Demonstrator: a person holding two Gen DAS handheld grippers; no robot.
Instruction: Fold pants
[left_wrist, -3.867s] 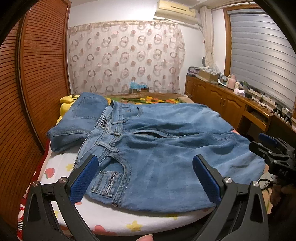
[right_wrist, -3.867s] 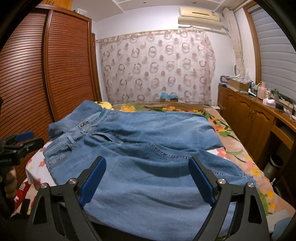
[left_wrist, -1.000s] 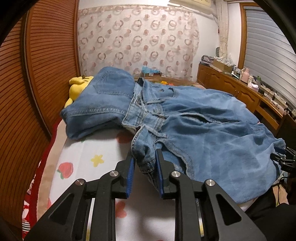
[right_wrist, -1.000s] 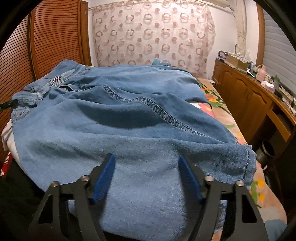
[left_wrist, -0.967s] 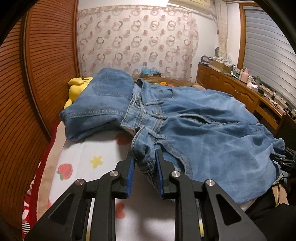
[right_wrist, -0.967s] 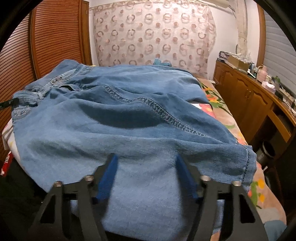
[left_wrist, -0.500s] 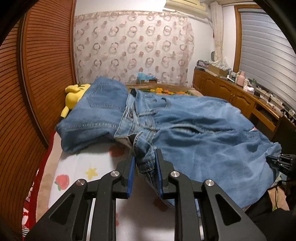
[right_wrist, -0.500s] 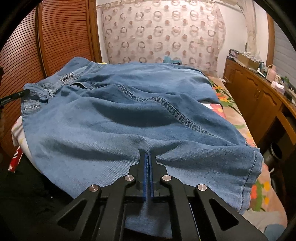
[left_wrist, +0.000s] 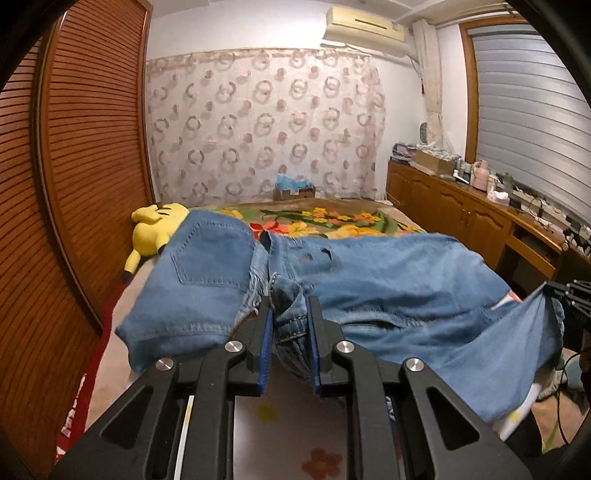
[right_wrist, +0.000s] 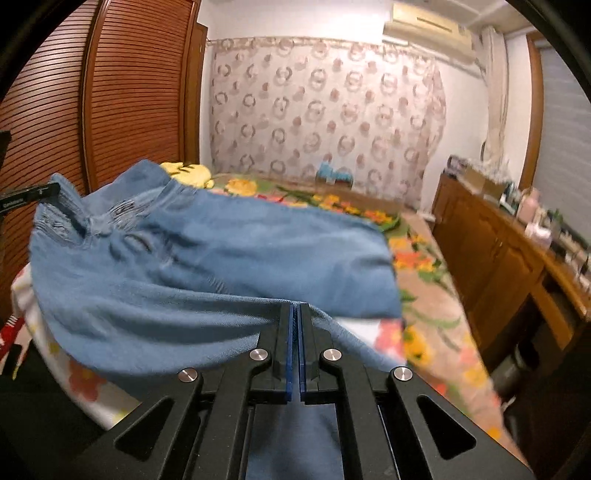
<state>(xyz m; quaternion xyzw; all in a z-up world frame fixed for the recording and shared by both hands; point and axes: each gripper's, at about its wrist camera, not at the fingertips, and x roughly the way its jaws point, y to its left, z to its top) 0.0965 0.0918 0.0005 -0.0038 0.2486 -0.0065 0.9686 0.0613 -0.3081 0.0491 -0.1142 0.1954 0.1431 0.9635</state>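
right gripper (right_wrist: 296, 345) jaws pinching blurred denim pants (right_wrist: 207, 266) hem | left gripper (left_wrist: 290, 332) jaws clamping bunched waistband | bed (left_wrist: 288, 424) partly covered

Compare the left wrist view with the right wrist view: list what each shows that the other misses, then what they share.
Only the left wrist view: the left gripper shut on the bunched waistband of the jeans, and a second pair of jeans lying beside them.

Only the right wrist view: the right gripper shut on the leg fabric.

Both: the lifted jeans, the yellow plush toy, the curtain.
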